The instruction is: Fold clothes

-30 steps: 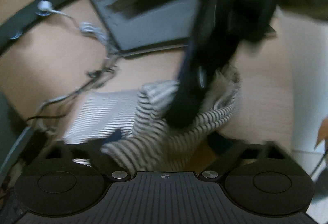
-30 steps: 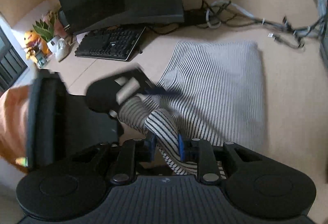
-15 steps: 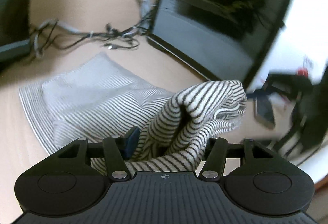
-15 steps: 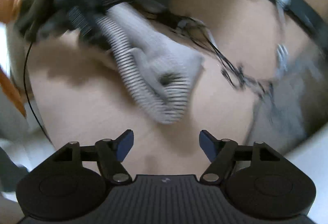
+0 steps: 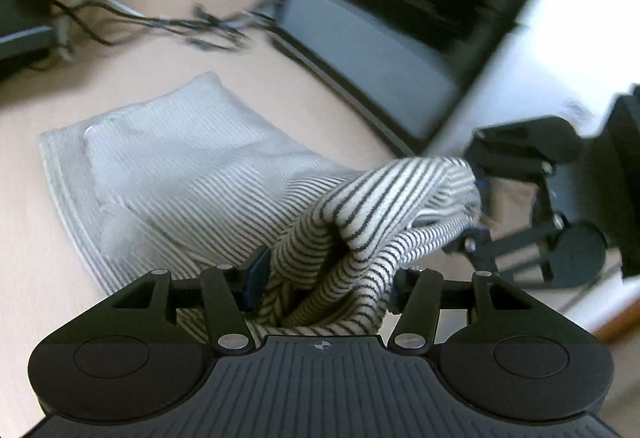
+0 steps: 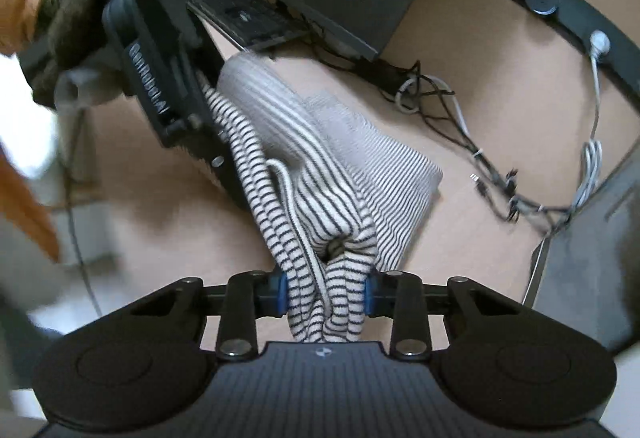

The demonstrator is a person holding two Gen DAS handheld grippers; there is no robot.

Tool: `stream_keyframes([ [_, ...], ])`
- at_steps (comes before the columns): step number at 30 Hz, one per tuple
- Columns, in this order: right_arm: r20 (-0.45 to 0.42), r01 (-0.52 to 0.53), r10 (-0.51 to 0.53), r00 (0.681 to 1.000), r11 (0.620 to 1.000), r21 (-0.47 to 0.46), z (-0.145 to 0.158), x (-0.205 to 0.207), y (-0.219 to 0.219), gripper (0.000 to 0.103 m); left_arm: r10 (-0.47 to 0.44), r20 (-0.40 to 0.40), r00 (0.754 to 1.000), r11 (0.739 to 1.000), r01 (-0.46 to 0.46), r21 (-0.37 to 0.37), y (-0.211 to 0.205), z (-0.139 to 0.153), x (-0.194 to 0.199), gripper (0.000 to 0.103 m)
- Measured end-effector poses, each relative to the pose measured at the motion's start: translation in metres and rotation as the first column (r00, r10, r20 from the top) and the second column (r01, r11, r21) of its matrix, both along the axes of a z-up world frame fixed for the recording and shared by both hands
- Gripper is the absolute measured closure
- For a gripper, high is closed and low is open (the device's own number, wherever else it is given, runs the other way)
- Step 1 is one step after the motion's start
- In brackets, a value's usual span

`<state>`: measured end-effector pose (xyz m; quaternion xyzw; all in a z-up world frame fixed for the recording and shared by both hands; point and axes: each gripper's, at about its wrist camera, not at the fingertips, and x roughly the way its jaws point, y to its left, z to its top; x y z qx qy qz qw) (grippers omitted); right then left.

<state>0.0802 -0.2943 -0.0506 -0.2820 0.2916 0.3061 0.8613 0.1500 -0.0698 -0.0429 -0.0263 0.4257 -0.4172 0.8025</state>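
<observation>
- Your left gripper point(image 5: 324, 286) has its jaws closed on a thick bunch of the striped top point(image 5: 192, 173); the right gripper point(image 6: 325, 296) is clamped on another bunch of it, with a cord-like edge trapped in the fold.
- The top lies partly flat on the counter point(image 5: 36, 238), its near end lifted and stretched between your two grippers.
- Both bunches look bulky, so you may be holding more than one layer; carrying that over would likely leave a lumpy, skewed fold.
- If you pull the grippers apart unevenly, the flat part could drag across the counter and lose its shape.
- The cables point(image 6: 492, 173) lie just beyond the far edge of the top; a long sweep could snag them.
- The monitor point(image 5: 420, 9) stands near one side, and the keyboard point(image 6: 248, 17) sits close behind, so keep the fold short of them.
- Bare counter shows on the side away from the monitor; that is your freest room.
- Both views are blurred, so the exact edges are hard to judge.
</observation>
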Motion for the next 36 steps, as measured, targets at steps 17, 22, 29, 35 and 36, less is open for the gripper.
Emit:
stream_keyframes([
  [17, -0.125, 0.251, -0.228, 0.965, 0.944, 0.213, 0.027, 0.152, 0.039, 0.069, 0.312, -0.078, 0.947, 0.929, -0.321, -0.182, 0.124, 0.018, 0.041, 0.012],
  [22, -0.166, 0.379, -0.355, 0.92, 0.913, 0.148, -0.011, 0.199, 0.053, 0.062, 0.312, -0.039, 0.949, 0.939, -0.314, -0.141, 0.144, 0.015, 0.045, 0.011],
  [29, -0.253, 0.605, -0.552, 0.795, 0.754, 0.257, -0.025, 0.189, 0.027, 0.048, 0.153, 0.087, 0.984, 0.974, -0.135, -0.182, 0.111, 0.038, 0.074, 0.009],
  [35, -0.248, 0.658, -0.61, 0.753, 0.702, 0.272, -0.033, 0.188, 0.03, 0.034, 0.077, 0.06, 0.995, 0.984, -0.066, -0.166, 0.048, 0.012, 0.11, 0.017],
  [36, -0.241, 0.656, -0.61, 0.755, 0.705, 0.268, -0.033, 0.188, 0.026, 0.024, 0.083, 0.049, 0.995, 0.988, -0.076, -0.131, 0.041, 0.004, 0.115, 0.014],
])
